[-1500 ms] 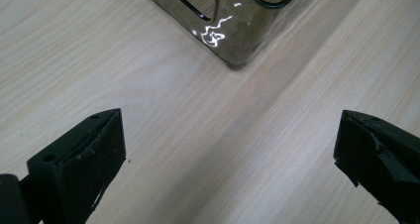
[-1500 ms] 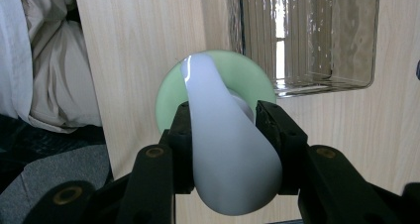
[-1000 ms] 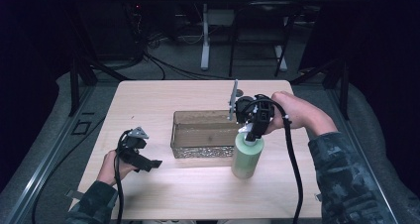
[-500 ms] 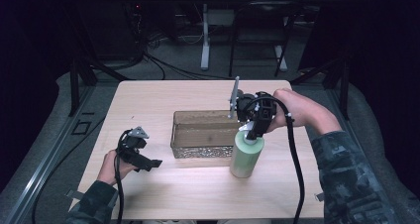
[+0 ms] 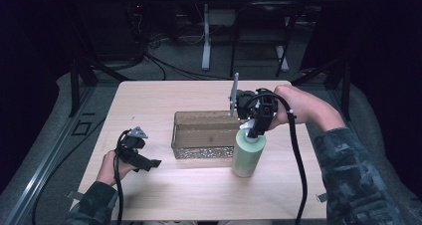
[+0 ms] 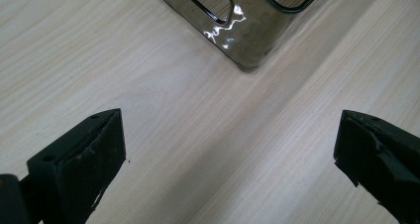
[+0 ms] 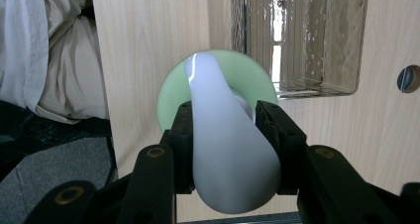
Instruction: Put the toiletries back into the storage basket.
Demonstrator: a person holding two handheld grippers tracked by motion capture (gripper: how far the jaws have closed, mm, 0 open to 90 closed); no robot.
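Here's the table (image 5: 164, 195), pale wood with a fine straight grain, lit bright against a very dark room. The landmark is the tray (image 5: 205, 138), a shiny metal box with a patterned wall, sitting about mid-table.

Just off the tray's near right corner stands the bottle (image 5: 247, 154), pale green, upright on the wood, close beside the tray wall. The right gripper (image 5: 256, 130) is over it from above, jaws clamped on the white pump top. In the right gripper view the pump (image 7: 225, 144) sits squeezed between the two black pads, the green shoulder of the bottle below it and the tray up to the right of it, wood grain showing through its open bottom.

Left of the tray, well apart from it, the left gripper (image 5: 144, 160) sits low over bare wood, jaws wide apart with nothing between them. The left gripper view shows those two black jaws spread over the grain, and a rounded corner of the tray (image 6: 247, 45) at the top, glinting.

Beyond the tray, past the far edge of the table, the room goes dim: grey floor (image 5: 164, 73), black cables trailing across it, and white stand legs (image 5: 206, 41). A metal rail (image 5: 45, 160) runs along the floor on the left of the table.
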